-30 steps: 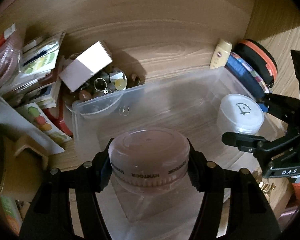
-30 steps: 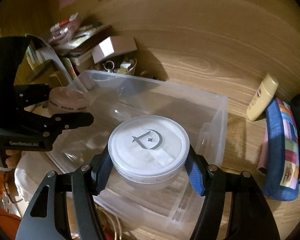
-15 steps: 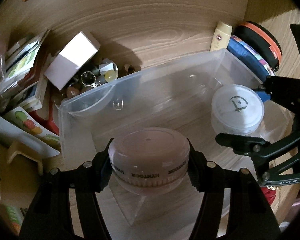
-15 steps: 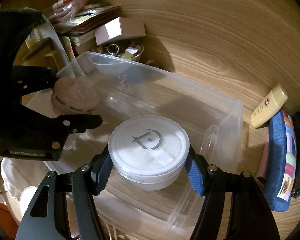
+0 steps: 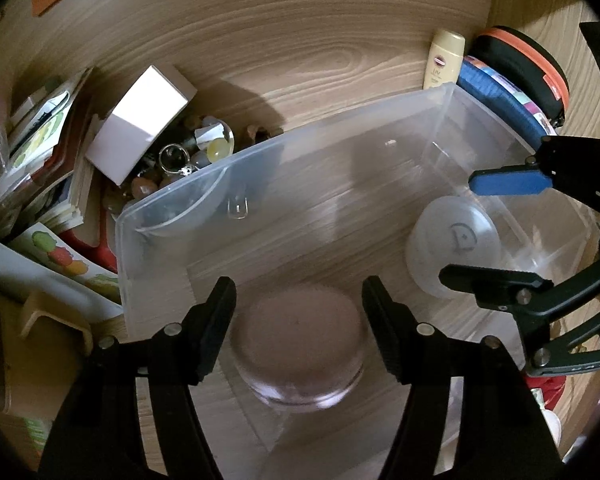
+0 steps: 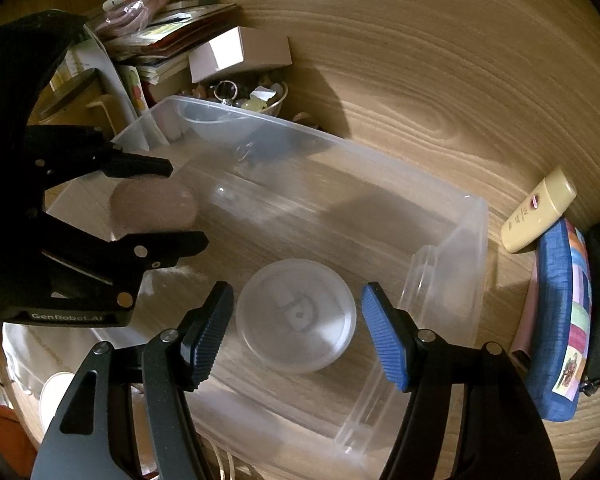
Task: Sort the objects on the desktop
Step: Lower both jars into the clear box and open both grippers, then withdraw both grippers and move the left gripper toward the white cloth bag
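A clear plastic bin (image 5: 340, 140) lies on the wooden desk. A pink-lidded round jar (image 5: 298, 344), blurred, sits low inside it between the fingers of my left gripper (image 5: 299, 286). Those jaws are opening and the pads stand clear of the jar. A white round jar with a logo lid (image 6: 296, 316) rests on the bin floor under my right gripper (image 6: 297, 294), which is open with its blue pads off the jar. The right wrist view shows the left gripper (image 6: 188, 204) over the pink jar (image 6: 154, 212). In the left wrist view the right gripper (image 5: 458, 228) straddles the white jar (image 5: 452, 252).
Behind the bin's left end stand a white box (image 5: 140, 136), a glass bowl of trinkets (image 5: 204, 148) and a stack of booklets (image 5: 48, 140). A yellow sunscreen tube (image 5: 444, 60), a blue patchwork pouch (image 6: 560, 320) and a black-and-orange case (image 5: 532, 68) lie to the right.
Both grippers were shut on their jars; now both have opened. The pink and white jars have dropped away from the pads into the bin.
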Action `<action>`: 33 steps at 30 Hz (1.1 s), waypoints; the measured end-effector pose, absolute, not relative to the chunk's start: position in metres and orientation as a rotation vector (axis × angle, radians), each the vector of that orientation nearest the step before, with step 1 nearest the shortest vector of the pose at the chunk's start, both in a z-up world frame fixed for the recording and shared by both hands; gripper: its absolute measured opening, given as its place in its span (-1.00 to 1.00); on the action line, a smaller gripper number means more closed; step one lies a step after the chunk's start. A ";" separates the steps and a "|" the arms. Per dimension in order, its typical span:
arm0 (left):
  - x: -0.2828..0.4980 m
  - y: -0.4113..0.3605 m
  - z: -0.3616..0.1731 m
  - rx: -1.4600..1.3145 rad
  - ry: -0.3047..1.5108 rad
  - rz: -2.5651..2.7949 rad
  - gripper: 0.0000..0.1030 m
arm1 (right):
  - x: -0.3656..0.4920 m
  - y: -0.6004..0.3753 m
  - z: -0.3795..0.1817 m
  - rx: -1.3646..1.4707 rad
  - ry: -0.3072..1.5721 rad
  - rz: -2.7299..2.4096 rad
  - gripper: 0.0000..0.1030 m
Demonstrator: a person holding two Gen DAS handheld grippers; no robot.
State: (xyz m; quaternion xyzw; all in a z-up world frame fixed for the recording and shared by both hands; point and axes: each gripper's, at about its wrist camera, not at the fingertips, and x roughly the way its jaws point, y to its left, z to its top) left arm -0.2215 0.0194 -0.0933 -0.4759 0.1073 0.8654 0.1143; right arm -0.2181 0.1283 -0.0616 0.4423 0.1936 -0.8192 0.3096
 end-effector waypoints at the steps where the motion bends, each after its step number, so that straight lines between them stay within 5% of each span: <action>1: -0.221 0.019 -0.093 -1.397 0.313 2.537 0.33 | -0.219 0.129 -0.062 1.168 0.511 -2.160 0.22; 33: -0.144 0.004 -0.015 -1.143 0.336 2.778 0.79 | -0.152 0.182 0.016 0.912 0.422 -2.331 0.45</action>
